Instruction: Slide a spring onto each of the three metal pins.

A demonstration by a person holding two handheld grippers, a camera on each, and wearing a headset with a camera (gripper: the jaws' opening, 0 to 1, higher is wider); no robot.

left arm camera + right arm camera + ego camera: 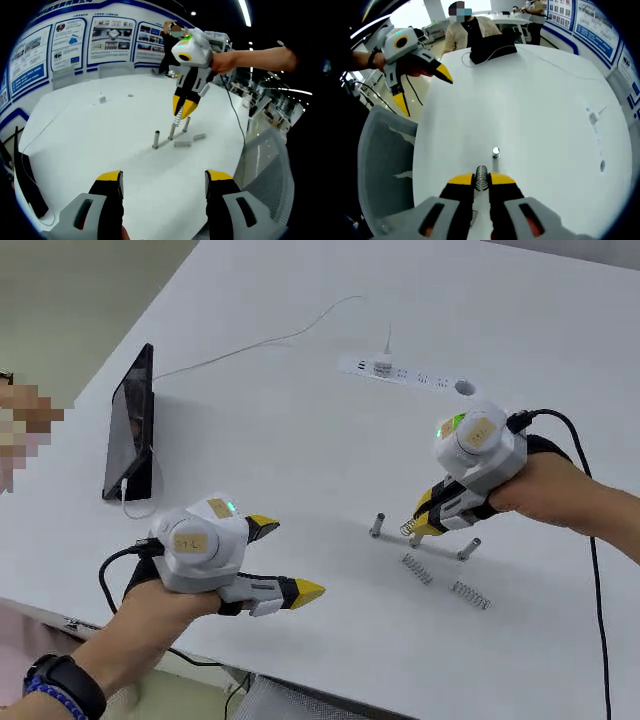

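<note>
**Near field.** The left gripper [285, 560] hovers over the near part of the table [300, 440]. Its jaws are spread wide with nothing between them. It appears to be parked clear of the work, free to steady a pin if needed.

**Middle field.** Two loose springs [417, 568] lie on their sides just beside the pins [156, 140], apart from each other. They are probably staged within short reach for the remaining pins. The three pins stand upright in a short row, near one another, and none carries a seated spring.

**At the work.** The right gripper [185, 106] points steeply down over the middle pin [171, 132]. Its jaws are pinched narrow on the upper end of the held spring [177, 120], which hangs below the tips in line with that pin. Gripping the top leaves the lower coils free to pass over the pin. The spring's lower end meets the pin's top, but whether it already rings the pin cannot be told. In the right gripper view, another pin stands just beyond the held spring. By this reading, the first of three placements is under way.

**Far field.** At the table's left a tablet [130, 425] stands propped. A thin cable [260, 340] lies beyond it, and a white strip [400, 372] sits at the far side. All three are well apart from the work.
</note>
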